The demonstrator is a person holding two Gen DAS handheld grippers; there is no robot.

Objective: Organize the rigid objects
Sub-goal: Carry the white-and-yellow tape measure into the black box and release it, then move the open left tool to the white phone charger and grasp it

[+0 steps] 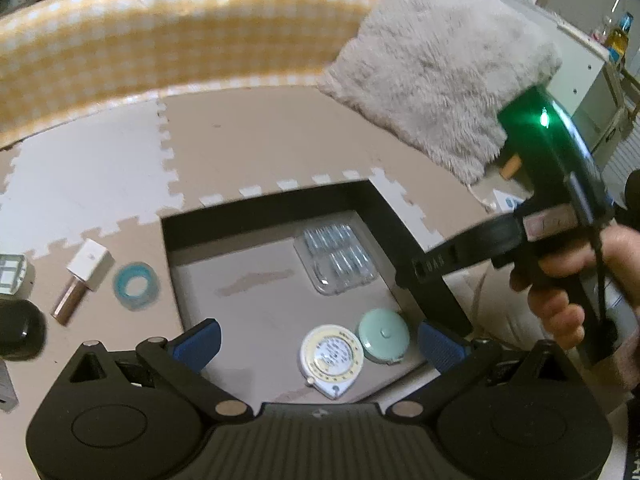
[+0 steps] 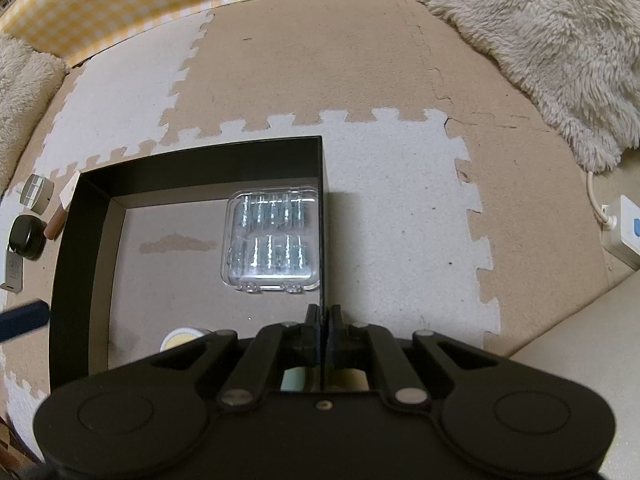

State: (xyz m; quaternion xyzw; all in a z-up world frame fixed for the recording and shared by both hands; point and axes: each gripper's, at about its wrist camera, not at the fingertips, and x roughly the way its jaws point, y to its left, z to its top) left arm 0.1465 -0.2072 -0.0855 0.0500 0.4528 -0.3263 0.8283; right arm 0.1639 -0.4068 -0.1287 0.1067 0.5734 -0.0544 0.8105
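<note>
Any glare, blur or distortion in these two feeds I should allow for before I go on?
Left wrist view: dim, soft, and the fisheye bows the checked cushion; a green light flares on the right tool. Right wrist view: sharper, with glare on the clear plastic case in the black box.

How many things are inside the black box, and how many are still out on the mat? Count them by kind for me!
In the black box:
Clear plastic case: 1
Round tape measures: 2, white and mint green

On the mat, left of the box:
Blue tape ring: 1
White-capped tube: 1
Black round thing: 1
Small divided container: 1

Total: 7
</note>
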